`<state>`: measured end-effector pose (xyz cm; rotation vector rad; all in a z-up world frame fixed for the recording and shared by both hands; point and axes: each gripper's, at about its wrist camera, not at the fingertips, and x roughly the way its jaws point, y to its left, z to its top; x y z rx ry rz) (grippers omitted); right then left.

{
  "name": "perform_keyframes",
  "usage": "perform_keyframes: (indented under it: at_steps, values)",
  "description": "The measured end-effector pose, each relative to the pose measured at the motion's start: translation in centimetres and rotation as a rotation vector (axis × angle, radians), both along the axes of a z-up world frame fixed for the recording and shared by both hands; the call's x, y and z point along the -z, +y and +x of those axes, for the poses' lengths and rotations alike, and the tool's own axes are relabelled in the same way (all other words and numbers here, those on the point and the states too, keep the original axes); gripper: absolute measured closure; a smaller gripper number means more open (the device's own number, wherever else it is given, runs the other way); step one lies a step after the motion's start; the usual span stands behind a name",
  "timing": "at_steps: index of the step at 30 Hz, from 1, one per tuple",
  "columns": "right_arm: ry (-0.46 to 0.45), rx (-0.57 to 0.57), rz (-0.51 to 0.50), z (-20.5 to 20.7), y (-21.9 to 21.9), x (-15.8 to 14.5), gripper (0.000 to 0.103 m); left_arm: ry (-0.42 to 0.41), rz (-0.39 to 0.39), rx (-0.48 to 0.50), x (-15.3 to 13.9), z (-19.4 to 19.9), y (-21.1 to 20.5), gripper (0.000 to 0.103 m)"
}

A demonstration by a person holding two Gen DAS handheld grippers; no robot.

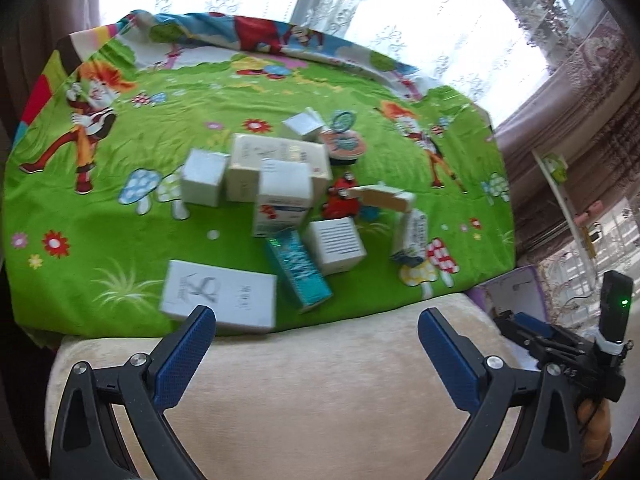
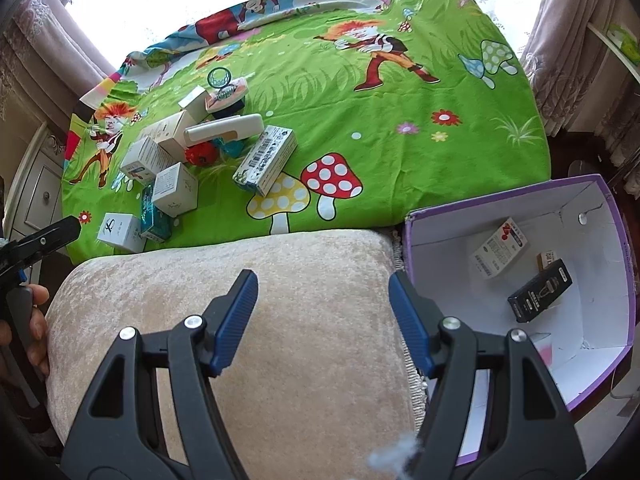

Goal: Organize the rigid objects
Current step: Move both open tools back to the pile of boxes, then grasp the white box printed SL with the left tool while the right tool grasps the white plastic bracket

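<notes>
Several small cartons lie in a loose pile (image 1: 280, 184) on a bright green cartoon sheet (image 1: 120, 240). Nearest me are a flat white box (image 1: 220, 300), a teal box (image 1: 300, 272) and a white cube box (image 1: 336, 246). My left gripper (image 1: 316, 320) is open and empty above a beige cushion (image 1: 312, 392), its left fingertip close to the flat white box. My right gripper (image 2: 323, 284) is also open and empty over the same cushion (image 2: 240, 340). To its right is a purple bin (image 2: 516, 196) holding a white-and-red box (image 2: 500, 254) and a black box (image 2: 540, 290).
The pile (image 2: 192, 152) sits far left in the right wrist view, with a long barcode box (image 2: 266, 160) at its right side. Curtains and a bright window stand behind the sheet. A white cabinet (image 2: 36, 196) stands at the left. A hand (image 2: 36, 332) grips the left tool.
</notes>
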<state>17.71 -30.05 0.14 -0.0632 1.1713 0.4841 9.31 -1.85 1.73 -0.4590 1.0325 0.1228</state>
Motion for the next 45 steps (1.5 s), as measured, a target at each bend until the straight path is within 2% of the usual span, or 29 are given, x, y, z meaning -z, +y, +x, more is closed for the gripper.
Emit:
perform_keyframes:
  at_steps: [12, 21, 29, 34, 37, 43, 45]
  values:
    - [0.013, -0.019, -0.002, 1.1, 2.1, 0.9, 0.031, 0.139, 0.096, 0.016, 2.5, 0.8, 2.8, 0.000]
    - [0.008, -0.070, -0.030, 2.6, 4.8, 1.7, 0.031, 0.223, 0.117, 0.038, 4.6, 2.3, 3.1, 0.000]
    - [0.008, -0.135, -0.065, 4.2, 7.9, 2.7, 0.031, 0.276, 0.095, 0.049, 6.5, 3.5, 3.4, 0.000]
    - [-0.010, -0.200, -0.097, 5.1, 10.0, 2.9, 0.031, 0.293, 0.102, 0.045, 7.7, 4.4, 3.6, 0.002]
    - [-0.045, -0.244, -0.126, 5.6, 11.3, 2.7, 0.031, 0.296, 0.092, 0.045, 8.3, 4.5, 3.8, 0.014]
    - [-0.110, -0.334, -0.165, 6.9, 14.2, 3.0, 0.028, 0.270, 0.074, 0.030, 8.5, 4.0, 4.0, 0.015]
    - [-0.157, -0.375, -0.195, 6.7, 15.3, 2.9, 0.028, 0.263, 0.069, 0.025, 8.5, 3.8, 4.1, 0.015]
